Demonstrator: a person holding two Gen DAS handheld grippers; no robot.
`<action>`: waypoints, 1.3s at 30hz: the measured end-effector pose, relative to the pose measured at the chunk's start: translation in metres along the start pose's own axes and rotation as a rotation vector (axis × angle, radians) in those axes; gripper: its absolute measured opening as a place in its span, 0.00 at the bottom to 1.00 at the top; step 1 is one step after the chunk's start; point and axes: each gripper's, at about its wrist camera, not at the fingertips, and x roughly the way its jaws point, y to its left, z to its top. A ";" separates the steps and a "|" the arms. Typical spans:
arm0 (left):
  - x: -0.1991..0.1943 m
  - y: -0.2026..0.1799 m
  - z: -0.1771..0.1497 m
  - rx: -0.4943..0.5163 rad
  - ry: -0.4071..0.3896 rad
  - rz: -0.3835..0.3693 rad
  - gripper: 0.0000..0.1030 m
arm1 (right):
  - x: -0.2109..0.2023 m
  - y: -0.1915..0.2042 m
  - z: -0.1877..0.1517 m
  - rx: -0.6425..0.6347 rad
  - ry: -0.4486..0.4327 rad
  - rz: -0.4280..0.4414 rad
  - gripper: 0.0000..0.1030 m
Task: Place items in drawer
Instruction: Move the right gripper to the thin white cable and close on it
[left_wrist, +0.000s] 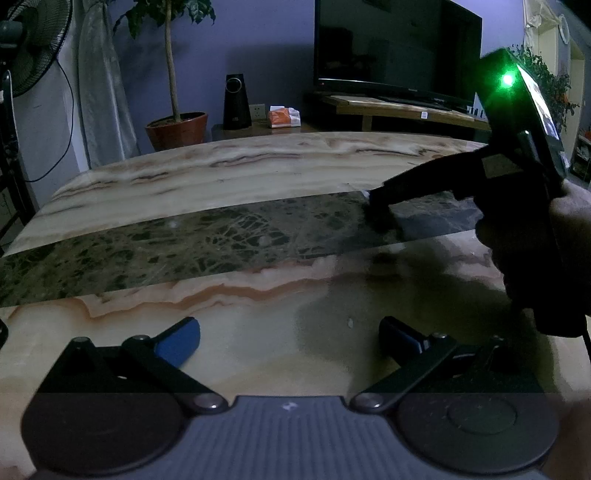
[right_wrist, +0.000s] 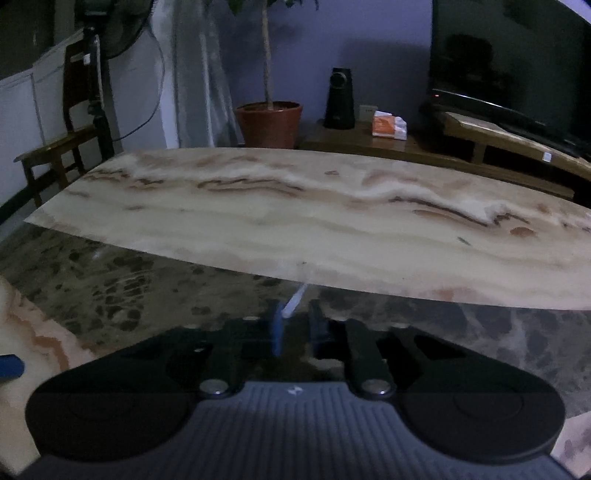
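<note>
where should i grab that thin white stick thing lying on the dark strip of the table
Take the white stick across its thin shaft at the near end, coming low from the near side. It lies flat on the dark strip, pointing away, and that end sits between the right gripper's fingers.

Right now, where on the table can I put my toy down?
The far pale slab, beyond the dark band, is bare; so is the band's left end. Crowded: its right end, with the right gripper and a white stick.
</note>
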 end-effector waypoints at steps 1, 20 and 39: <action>0.000 0.000 0.000 0.000 0.000 0.000 1.00 | -0.001 -0.002 -0.001 0.001 -0.004 0.002 0.01; 0.000 0.000 0.000 0.000 0.000 0.000 1.00 | -0.036 -0.009 -0.007 -0.142 -0.062 0.129 0.14; 0.000 0.000 0.000 0.000 0.000 0.000 1.00 | 0.003 -0.018 -0.001 -0.176 -0.021 0.151 0.28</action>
